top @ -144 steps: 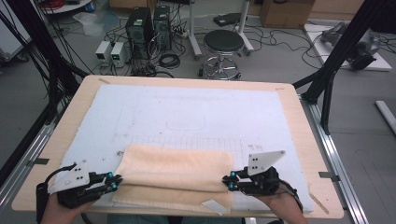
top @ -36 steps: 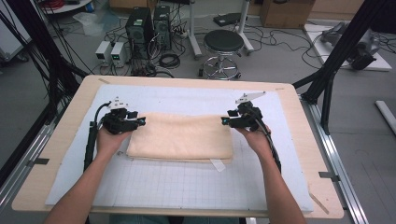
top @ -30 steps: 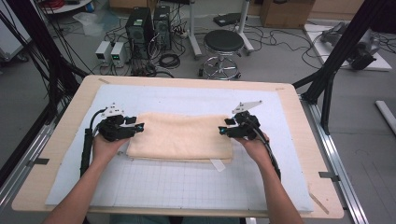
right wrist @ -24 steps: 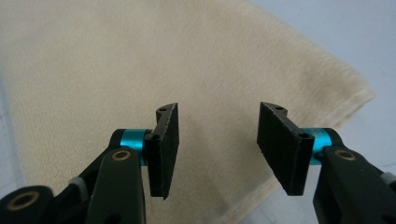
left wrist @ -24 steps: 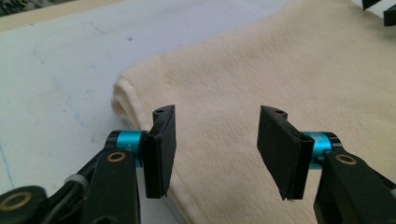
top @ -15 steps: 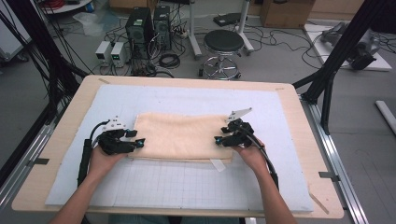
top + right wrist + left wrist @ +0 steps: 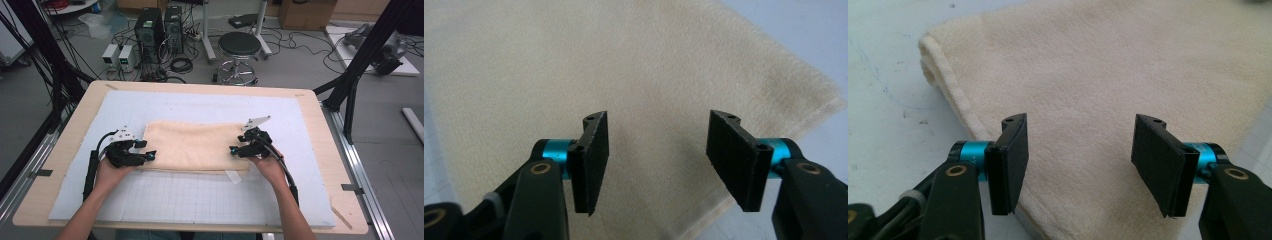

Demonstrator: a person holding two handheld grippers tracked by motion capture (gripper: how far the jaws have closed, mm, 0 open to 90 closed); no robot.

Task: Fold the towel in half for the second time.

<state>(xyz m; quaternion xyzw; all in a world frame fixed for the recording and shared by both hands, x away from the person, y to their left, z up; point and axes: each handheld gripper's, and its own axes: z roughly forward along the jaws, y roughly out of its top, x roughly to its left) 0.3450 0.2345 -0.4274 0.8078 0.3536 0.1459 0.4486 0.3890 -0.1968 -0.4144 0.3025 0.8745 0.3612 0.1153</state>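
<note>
A cream towel (image 7: 195, 145) lies folded flat on the pale mat (image 7: 200, 200) in the middle of the table. My left gripper (image 7: 146, 149) sits at the towel's near left corner. In the left gripper view it (image 7: 1080, 155) is open over the towel (image 7: 1098, 65), which lies below the pads without being pinched. My right gripper (image 7: 235, 146) hovers at the near right corner. Its own view shows it (image 7: 656, 150) open above the towel (image 7: 599, 60). Both pairs of jaws have just been opening, with nothing clamped between them.
A small white tag (image 7: 232, 176) pokes out from the towel's near edge. The wooden table rim (image 7: 80, 125) frames the mat. Beyond the far edge stand a stool (image 7: 240, 47), computer towers (image 7: 155, 25) and cables. Black frame posts (image 7: 350, 85) rise at the right.
Both hands have slid from the towel's far corners back toward the person along its sides. The jaws stand wider apart than before. The towel lies still.
</note>
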